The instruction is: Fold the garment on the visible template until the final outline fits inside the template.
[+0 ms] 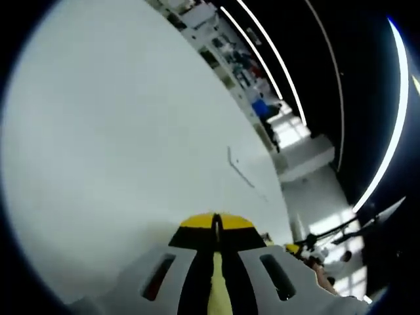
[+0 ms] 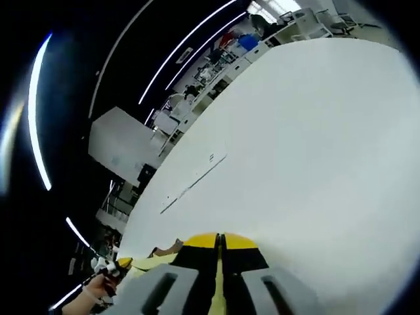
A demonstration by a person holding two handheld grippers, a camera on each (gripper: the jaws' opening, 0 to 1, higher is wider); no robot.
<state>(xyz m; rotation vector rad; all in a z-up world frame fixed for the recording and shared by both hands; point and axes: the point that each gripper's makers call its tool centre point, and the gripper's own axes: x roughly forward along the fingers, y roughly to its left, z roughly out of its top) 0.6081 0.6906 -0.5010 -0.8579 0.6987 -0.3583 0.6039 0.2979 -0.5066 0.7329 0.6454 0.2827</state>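
My left gripper [image 1: 216, 223] rises from the bottom of the left gripper view, its yellow-tipped jaws pressed together with only a thin seam between them and no cloth seen in them. It hangs over a wide white table [image 1: 118, 144]. A thin dark template line [image 1: 237, 169] is marked on the table ahead and to the right. My right gripper [image 2: 220, 237] is shut in the same way over the white table [image 2: 315, 144], with the thin template line [image 2: 195, 178] ahead and to its left.
The table's far edge [image 1: 259, 125] borders a dim room with shelves, clutter and bright ceiling light strips. A hand [image 2: 97, 287] with a small yellow-tipped thing shows beyond the table edge; a similar hand [image 1: 318, 272] appears at lower right.
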